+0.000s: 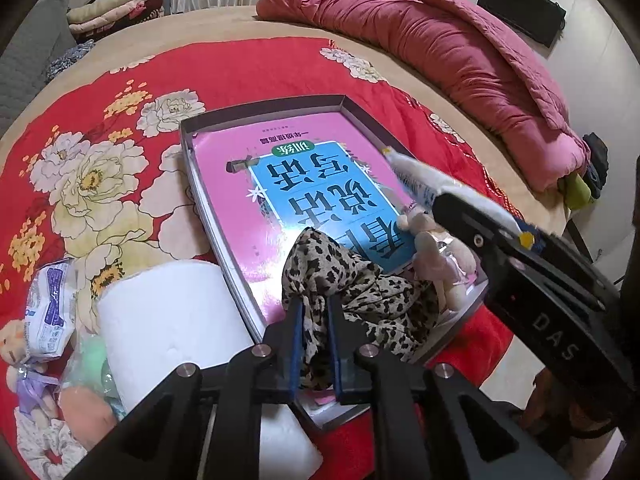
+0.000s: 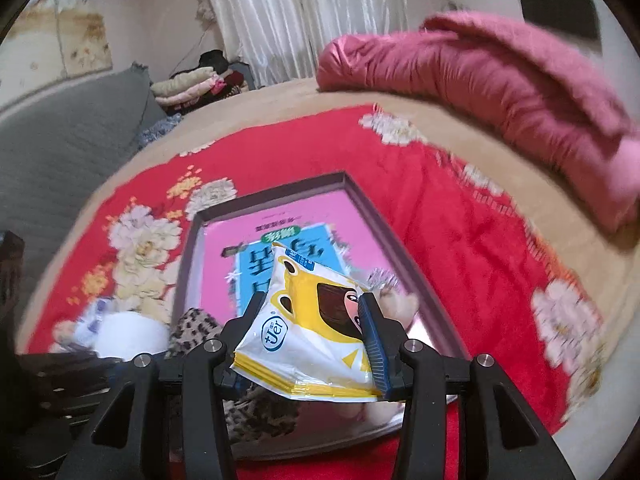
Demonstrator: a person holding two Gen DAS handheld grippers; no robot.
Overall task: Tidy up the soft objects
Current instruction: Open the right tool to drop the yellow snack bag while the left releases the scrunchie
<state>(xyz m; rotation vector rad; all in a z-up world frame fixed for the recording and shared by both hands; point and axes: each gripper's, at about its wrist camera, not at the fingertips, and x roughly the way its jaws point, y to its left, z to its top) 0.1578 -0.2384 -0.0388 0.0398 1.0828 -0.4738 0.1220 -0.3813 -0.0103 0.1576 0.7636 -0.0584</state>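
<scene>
Two grippers over one open box, each with one soft item between its fingers.

The left gripper (image 1: pixel 316 336), at lower centre of its view, is barely parted around one leopard-print cloth (image 1: pixel 348 288) lying in the box (image 1: pixel 224 120); whether the pads press it cannot be told. The right gripper (image 2: pixel 312 340) is clamped on one yellow-and-white tissue pack (image 2: pixel 312 320), held above the box. One plush bear (image 1: pixel 436 256) and one pink book (image 1: pixel 248 184) are seen inside; one white roll (image 1: pixel 168 320) lies at lower left on the red blanket (image 1: pixel 248 68).
</scene>
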